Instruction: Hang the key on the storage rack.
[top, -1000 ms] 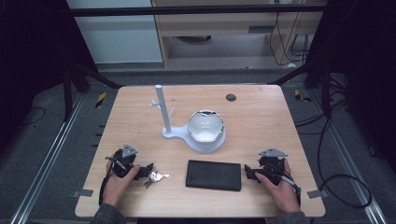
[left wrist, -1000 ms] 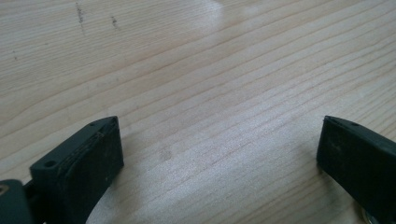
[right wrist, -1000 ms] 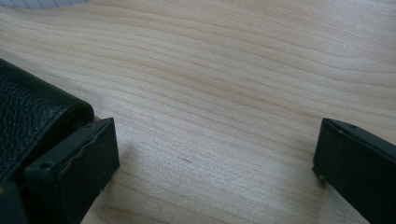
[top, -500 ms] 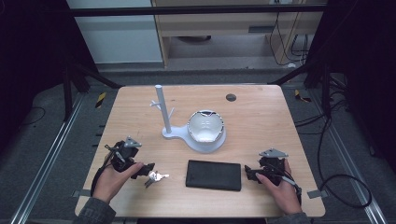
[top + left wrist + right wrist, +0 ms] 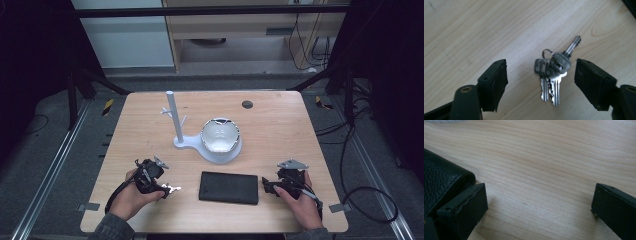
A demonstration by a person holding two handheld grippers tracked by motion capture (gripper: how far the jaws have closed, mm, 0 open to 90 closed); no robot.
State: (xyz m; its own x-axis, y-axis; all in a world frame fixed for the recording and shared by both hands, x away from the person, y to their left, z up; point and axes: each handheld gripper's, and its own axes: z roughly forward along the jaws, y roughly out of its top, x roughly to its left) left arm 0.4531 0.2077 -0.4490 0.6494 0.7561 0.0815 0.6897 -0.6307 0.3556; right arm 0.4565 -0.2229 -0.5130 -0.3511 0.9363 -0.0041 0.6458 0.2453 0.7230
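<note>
A bunch of silver keys (image 5: 552, 75) on a ring lies flat on the wooden table, seen in the high view as keys (image 5: 171, 189) near the front left. My left gripper (image 5: 159, 187) is open, its jaws standing either side of the keys without touching them; in the left gripper view the gripper (image 5: 541, 80) straddles them. A black leather wallet (image 5: 229, 187) lies front centre. My right gripper (image 5: 266, 187) is open beside the wallet's right end; in its own view the gripper (image 5: 539, 205) has bare wood between the jaws, and the wallet (image 5: 441, 182) lies just outside the left jaw.
A white stand with an upright post (image 5: 173, 117) and small pegs rises at mid-table, joined to a white bowl-like dish (image 5: 220, 137). A dark round hole (image 5: 247, 104) marks the far tabletop. Black frame bars and cables surround the table.
My left gripper has shifted slightly and turned over the keys, with the hand moving a little outward and back. The right gripper has stayed by the wallet.
</note>
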